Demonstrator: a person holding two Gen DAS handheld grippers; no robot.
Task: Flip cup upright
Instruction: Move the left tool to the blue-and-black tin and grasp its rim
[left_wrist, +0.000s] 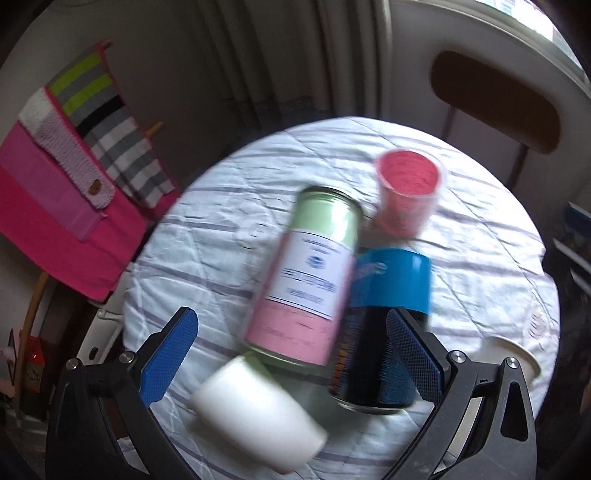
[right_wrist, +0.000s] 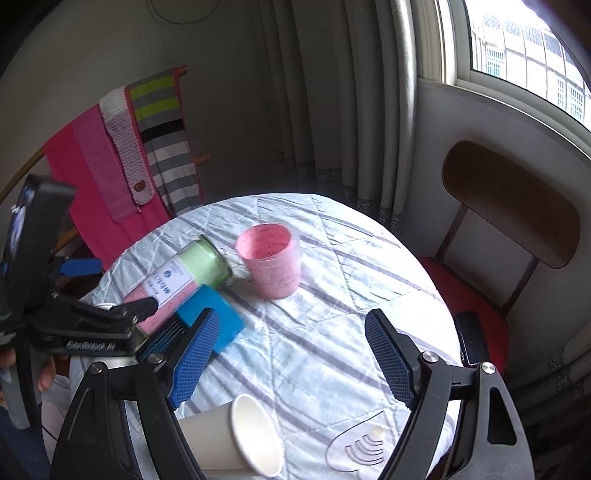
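Observation:
A white paper cup (right_wrist: 236, 439) lies on its side on the round table, its mouth toward the right, just in front of my right gripper (right_wrist: 291, 354), which is open and empty above it. In the left wrist view only the cup's rim (left_wrist: 517, 360) shows at the right, behind a finger. My left gripper (left_wrist: 291, 347) is open, with a white cup-like object (left_wrist: 258, 413) lying blurred between its fingers. The left gripper's body also shows in the right wrist view (right_wrist: 96, 325).
A green and pink can (left_wrist: 310, 277) and a blue and black can (left_wrist: 384, 328) lie on the striped tablecloth (right_wrist: 325, 325). A pink cup (right_wrist: 271, 262) stands upright behind them. A chair (right_wrist: 509, 218) stands at the right, a rack of cloths (right_wrist: 122, 166) at the left.

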